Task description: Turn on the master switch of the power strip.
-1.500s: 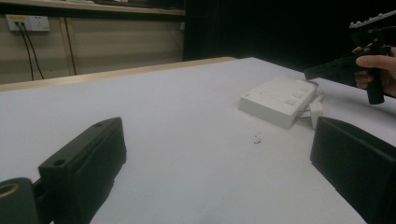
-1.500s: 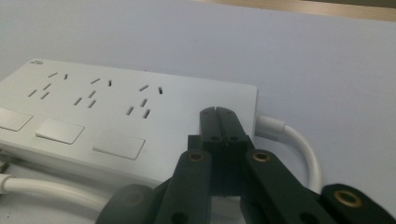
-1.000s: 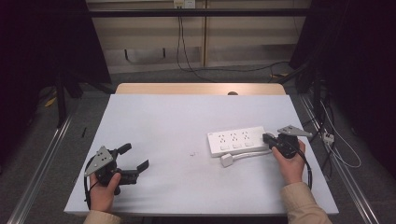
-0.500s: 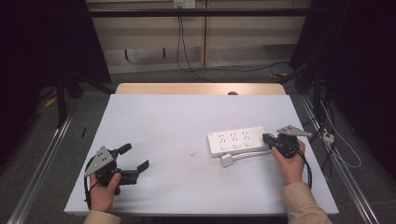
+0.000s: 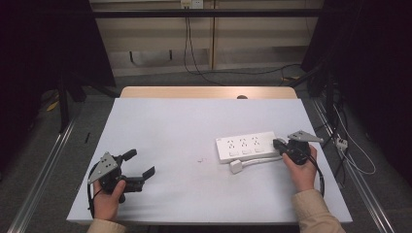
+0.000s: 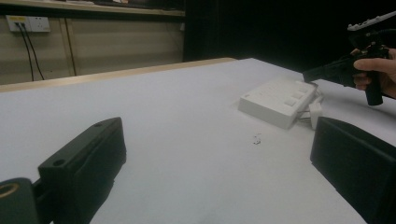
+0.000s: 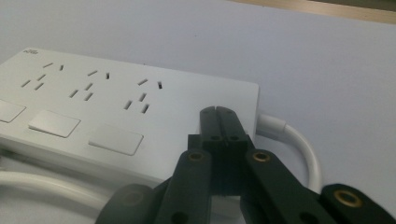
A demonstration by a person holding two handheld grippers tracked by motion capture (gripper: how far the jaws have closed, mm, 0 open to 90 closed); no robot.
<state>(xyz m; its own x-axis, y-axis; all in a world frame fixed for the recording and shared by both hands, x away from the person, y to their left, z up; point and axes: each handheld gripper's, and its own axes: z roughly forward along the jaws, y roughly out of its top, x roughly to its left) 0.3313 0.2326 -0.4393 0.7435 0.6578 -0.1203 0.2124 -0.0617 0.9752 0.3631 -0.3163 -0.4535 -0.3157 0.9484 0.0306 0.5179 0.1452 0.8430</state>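
A white power strip (image 5: 246,146) lies flat on the white table (image 5: 194,121), its socket face turned up. In the high view its long axis runs nearly across the table, from the person's left to right, with the far right end tipped slightly away from the person. Three sets of socket holes sit in a row along the far side of the face and three flat switches along the near side. The white cord (image 5: 260,160) leaves the strip's right end, bends back and runs along the near edge of the strip to a white plug (image 5: 236,167) lying just beside the strip's near side.

The right gripper (image 5: 278,144) points to the left, straight at the right end of the strip. Its jaws are pressed together with nothing between them. In the right gripper view the closed tips (image 7: 223,122) sit over the strip's right end corner, just beside the spot where the cord (image 7: 299,144) comes out; whether the tips touch the plastic cannot be told. The strip's length stretches away from the fingertips toward the left of that view.

The left gripper (image 5: 141,166) is held low over the table's near left part, well apart from the strip, its jaws spread wide and holding nothing. In the left gripper view the strip (image 6: 278,100) lies far beyond the right finger (image 6: 355,163), its long axis slanting away.
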